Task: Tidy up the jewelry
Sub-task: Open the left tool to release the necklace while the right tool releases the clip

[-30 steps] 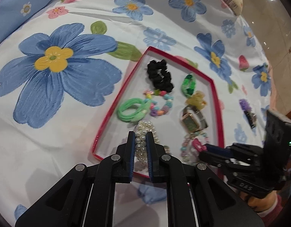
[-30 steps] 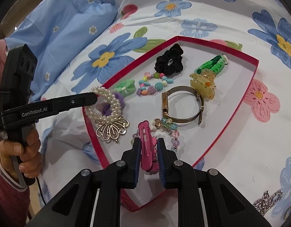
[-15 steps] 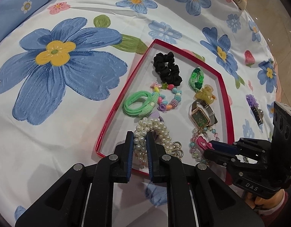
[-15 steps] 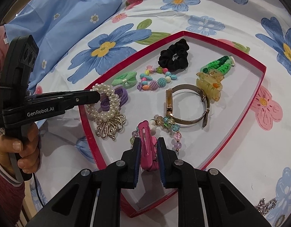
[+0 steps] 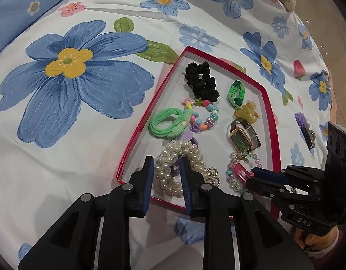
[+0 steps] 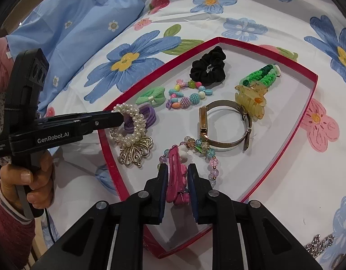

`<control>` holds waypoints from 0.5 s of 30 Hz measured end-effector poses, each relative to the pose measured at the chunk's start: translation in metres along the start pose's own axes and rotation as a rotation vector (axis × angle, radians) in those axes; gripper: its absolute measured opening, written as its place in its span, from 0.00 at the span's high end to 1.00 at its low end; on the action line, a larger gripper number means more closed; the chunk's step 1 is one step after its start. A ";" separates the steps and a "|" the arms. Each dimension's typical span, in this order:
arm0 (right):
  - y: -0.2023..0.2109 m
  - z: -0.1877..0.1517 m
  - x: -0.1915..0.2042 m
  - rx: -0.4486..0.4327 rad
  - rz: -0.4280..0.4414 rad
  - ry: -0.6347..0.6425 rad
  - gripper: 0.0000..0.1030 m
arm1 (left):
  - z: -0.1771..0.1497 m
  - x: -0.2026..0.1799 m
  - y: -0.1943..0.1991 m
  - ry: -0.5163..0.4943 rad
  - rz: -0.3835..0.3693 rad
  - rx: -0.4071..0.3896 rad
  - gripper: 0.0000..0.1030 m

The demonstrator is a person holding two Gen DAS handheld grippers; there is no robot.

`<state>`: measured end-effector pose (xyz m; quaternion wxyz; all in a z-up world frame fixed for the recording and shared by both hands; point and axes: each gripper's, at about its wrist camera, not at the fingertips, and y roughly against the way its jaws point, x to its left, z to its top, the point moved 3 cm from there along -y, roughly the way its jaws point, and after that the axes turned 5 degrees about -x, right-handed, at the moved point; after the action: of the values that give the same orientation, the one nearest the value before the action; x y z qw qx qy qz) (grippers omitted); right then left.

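Observation:
A red-rimmed tray (image 5: 275, 123) (image 6: 306, 110) lies on the flowered sheet and holds the jewelry. My left gripper (image 5: 166, 164) (image 6: 118, 118) stands open around a pearl bracelet (image 5: 170, 164) (image 6: 132, 128) that rests on the tray floor by a purple hair tie (image 6: 148, 114) and a gold butterfly charm (image 6: 133, 153). My right gripper (image 6: 177, 172) (image 5: 254, 172) stands open with its jaws on either side of a pink hair clip (image 6: 176, 175) (image 5: 239, 172), which lies on the tray over a pastel bead bracelet (image 6: 210, 157).
The tray also holds a black scrunchie (image 6: 207, 67), a green hair tie (image 5: 166, 124), a colourful bead bracelet (image 6: 187, 95), a green braided band (image 6: 261, 76), a yellow claw clip (image 6: 251, 100) and a watch (image 5: 241, 137). A purple clip (image 5: 304, 127) and a silver chain (image 6: 319, 245) lie on the sheet.
Both grippers have opened. The pearl bracelet and the pink hair clip now rest on the tray floor between the spread fingers.

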<state>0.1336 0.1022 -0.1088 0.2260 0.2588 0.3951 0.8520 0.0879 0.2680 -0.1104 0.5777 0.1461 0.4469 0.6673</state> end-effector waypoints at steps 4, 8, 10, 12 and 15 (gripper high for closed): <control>0.003 0.000 0.000 -0.010 0.010 -0.015 0.78 | 0.000 -0.002 0.003 -0.003 0.003 -0.004 0.73; 0.010 -0.001 -0.003 -0.034 0.031 -0.046 0.71 | 0.001 -0.004 0.008 -0.004 0.001 -0.013 0.66; 0.014 -0.002 -0.005 -0.044 0.038 -0.058 0.63 | 0.000 -0.006 0.010 0.000 -0.005 -0.019 0.60; 0.015 -0.004 -0.006 -0.036 0.040 -0.062 0.61 | 0.000 -0.008 0.014 -0.005 -0.002 -0.026 0.59; 0.020 -0.005 -0.004 -0.043 0.038 -0.055 0.61 | -0.001 -0.010 0.022 -0.008 0.001 -0.037 0.55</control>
<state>0.1299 0.0852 -0.0971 0.2260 0.2846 0.3654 0.8570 0.0766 0.2604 -0.0911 0.5817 0.1381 0.4323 0.6750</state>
